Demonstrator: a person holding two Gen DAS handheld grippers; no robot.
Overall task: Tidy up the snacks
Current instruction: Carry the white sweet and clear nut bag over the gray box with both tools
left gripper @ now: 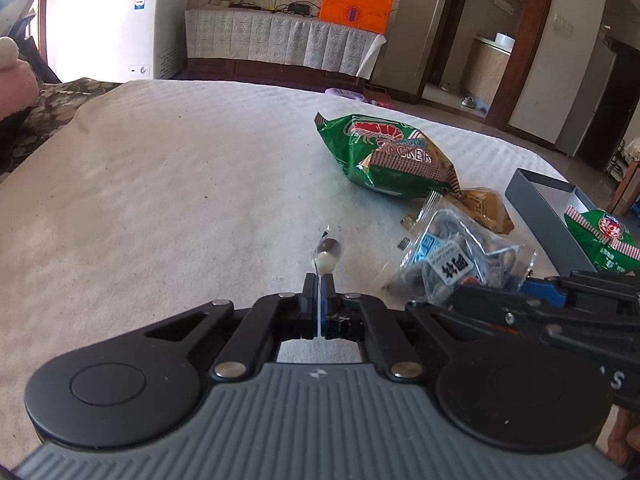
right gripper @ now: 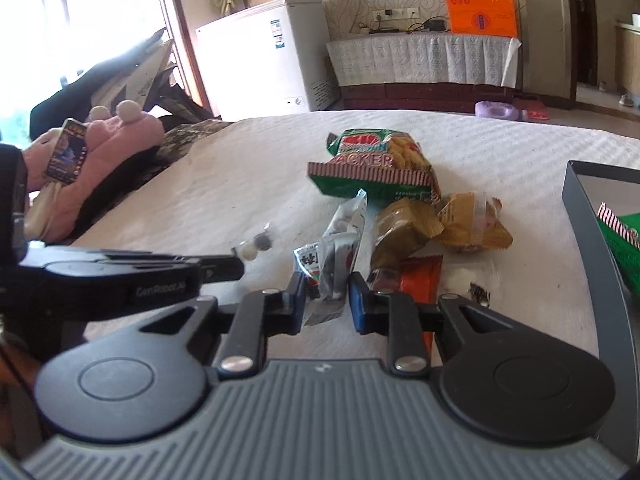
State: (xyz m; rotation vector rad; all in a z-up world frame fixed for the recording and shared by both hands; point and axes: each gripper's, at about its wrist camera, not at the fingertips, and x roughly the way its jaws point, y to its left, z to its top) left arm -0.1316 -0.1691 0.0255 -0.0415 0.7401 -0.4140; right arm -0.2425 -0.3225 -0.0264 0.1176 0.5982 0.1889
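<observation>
My left gripper [left gripper: 319, 280] is shut on the wrapper of a small clear candy packet [left gripper: 327, 256] holding a white and a dark ball; it also shows in the right wrist view [right gripper: 256, 245]. My right gripper [right gripper: 326, 286] is open, its jaws on either side of a clear bag of wrapped sweets [right gripper: 334, 248], seen in the left wrist view too [left gripper: 452, 260]. A green shrimp cracker bag [left gripper: 392, 156] lies beyond on the white cloth. Brown packets [right gripper: 436, 228] and a red packet [right gripper: 416, 280] lie beside it. A grey box [left gripper: 544, 216] holds another green bag [left gripper: 608, 240].
A white cloth [left gripper: 180, 184] covers the surface. A pink plush toy [right gripper: 92, 152] and dark clutter sit at its left edge. A small white candy [right gripper: 460, 278] and a dark wrapper lie near the box [right gripper: 588, 232]. A white freezer [left gripper: 116, 20] and a cabinet stand behind.
</observation>
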